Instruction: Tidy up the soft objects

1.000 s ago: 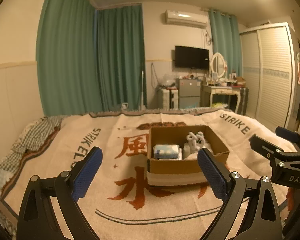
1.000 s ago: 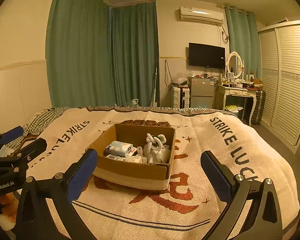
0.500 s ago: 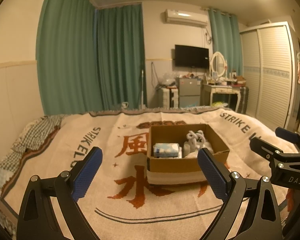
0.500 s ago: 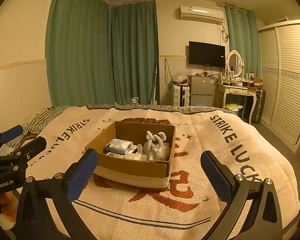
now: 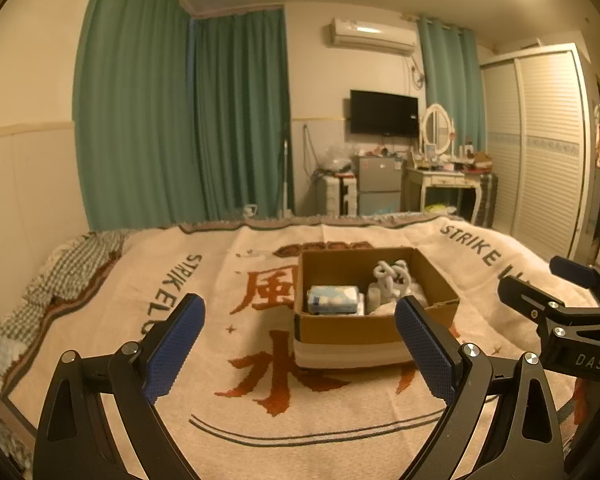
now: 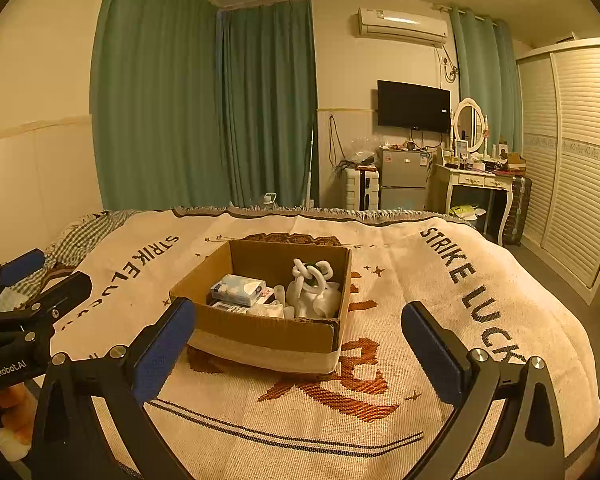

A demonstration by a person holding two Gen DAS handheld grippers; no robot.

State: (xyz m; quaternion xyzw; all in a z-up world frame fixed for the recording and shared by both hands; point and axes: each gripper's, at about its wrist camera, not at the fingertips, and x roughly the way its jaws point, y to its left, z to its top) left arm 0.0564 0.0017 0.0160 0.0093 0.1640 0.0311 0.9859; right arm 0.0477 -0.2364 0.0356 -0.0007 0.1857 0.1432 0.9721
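An open cardboard box (image 5: pixel 374 326) (image 6: pixel 268 330) sits on the bed's cream blanket (image 5: pixel 260 408) (image 6: pixel 380 420). Inside lie a pale blue tissue pack (image 5: pixel 332 299) (image 6: pixel 238 289), a white knotted soft toy (image 5: pixel 392 274) (image 6: pixel 312 274) and white soft items. My left gripper (image 5: pixel 300 340) is open and empty, held above the blanket in front of the box. My right gripper (image 6: pixel 298 344) is open and empty, also in front of the box. Each gripper shows at the other view's edge, the right one (image 5: pixel 568 312) and the left one (image 6: pixel 20 312).
A checked cloth (image 5: pixel 68 276) lies at the bed's left edge. Beyond the bed stand green curtains (image 5: pixel 188 128), a small fridge (image 6: pixel 404 180), a dressing table with mirror (image 6: pixel 472 176) and a slatted wardrobe (image 6: pixel 572 160). An orange and white soft thing (image 6: pixel 12 412) shows at the lower left.
Both views have drifted slightly; the box sits a little lower in the frames. Both grippers stay open and empty.
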